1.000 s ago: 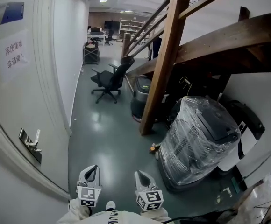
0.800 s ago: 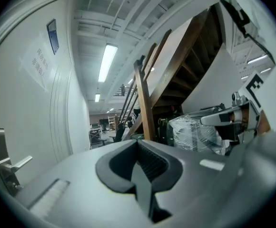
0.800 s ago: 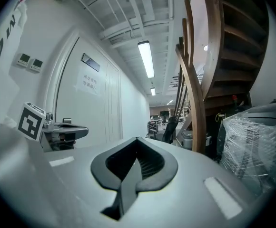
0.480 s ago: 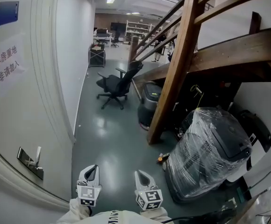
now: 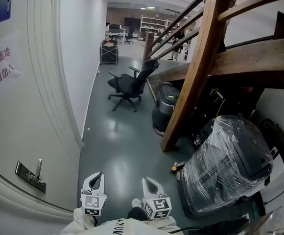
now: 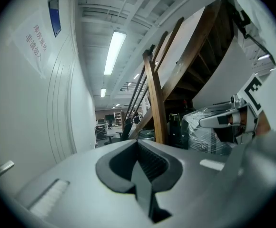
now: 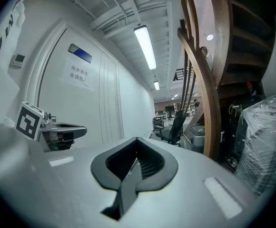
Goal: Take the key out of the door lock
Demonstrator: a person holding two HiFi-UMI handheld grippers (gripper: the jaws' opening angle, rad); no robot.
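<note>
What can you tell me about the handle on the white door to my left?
The door handle looks like silvery metal: a rectangular plate fixed flat to the white door, with a slim lever standing out from it. It sits low at the left edge of the head view, well below the paper sign. Only the door touches it. Finer detail is too small to make out.

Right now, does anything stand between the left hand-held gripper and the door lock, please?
Nothing visible does; only open floor separates the left hand-held gripper from the door lock. The key is indiscernible.
</note>
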